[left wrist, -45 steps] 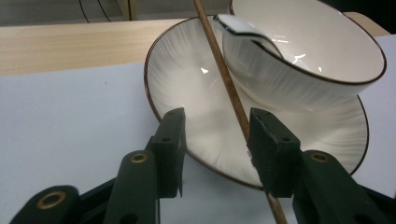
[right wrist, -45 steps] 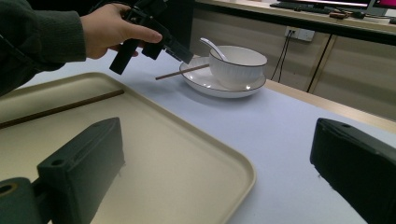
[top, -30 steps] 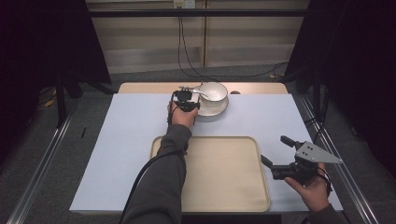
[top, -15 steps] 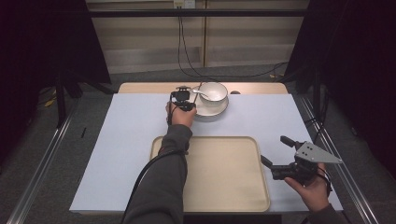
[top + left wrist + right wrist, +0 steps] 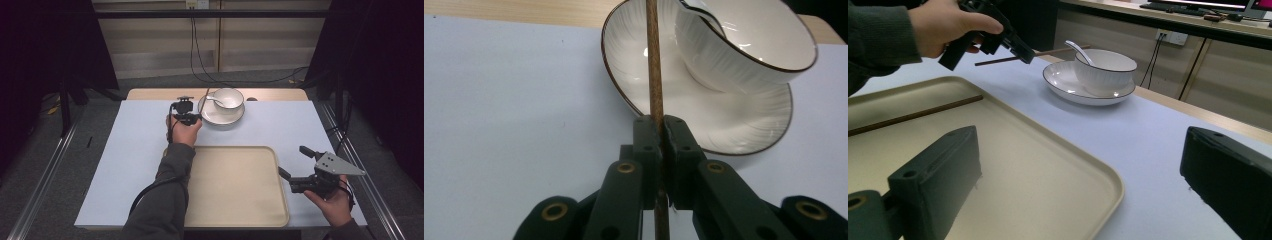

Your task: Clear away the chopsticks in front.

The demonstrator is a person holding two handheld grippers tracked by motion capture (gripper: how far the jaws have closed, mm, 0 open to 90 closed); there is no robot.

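Since a second ago the left gripper (image 5: 184, 109) has drawn back a little from the bowl (image 5: 228, 98), toward the near left, and lifted the brown chopstick (image 5: 654, 75) it holds; the right gripper (image 5: 295, 165) has barely shifted. The left jaws are closed tight on the chopstick, which runs up past the rim of the plate (image 5: 624, 60) and is cut off at the top of the left gripper view. From above the stick is thin and hard to follow. A second chopstick (image 5: 918, 115) lies in the beige tray (image 5: 235, 220), seen in the right gripper view; its near end runs off the left edge. A white spoon (image 5: 1075, 50) rests in the bowl, its scoop hidden inside. The right jaws stand wide apart with nothing between them, over the tray's near right corner. No writing can be read. A pale blue sheet (image 5: 135, 150) covers the wooden table (image 5: 150, 93); beyond hang dark curtains, cables and what seems a wall socket (image 5: 1173, 36).
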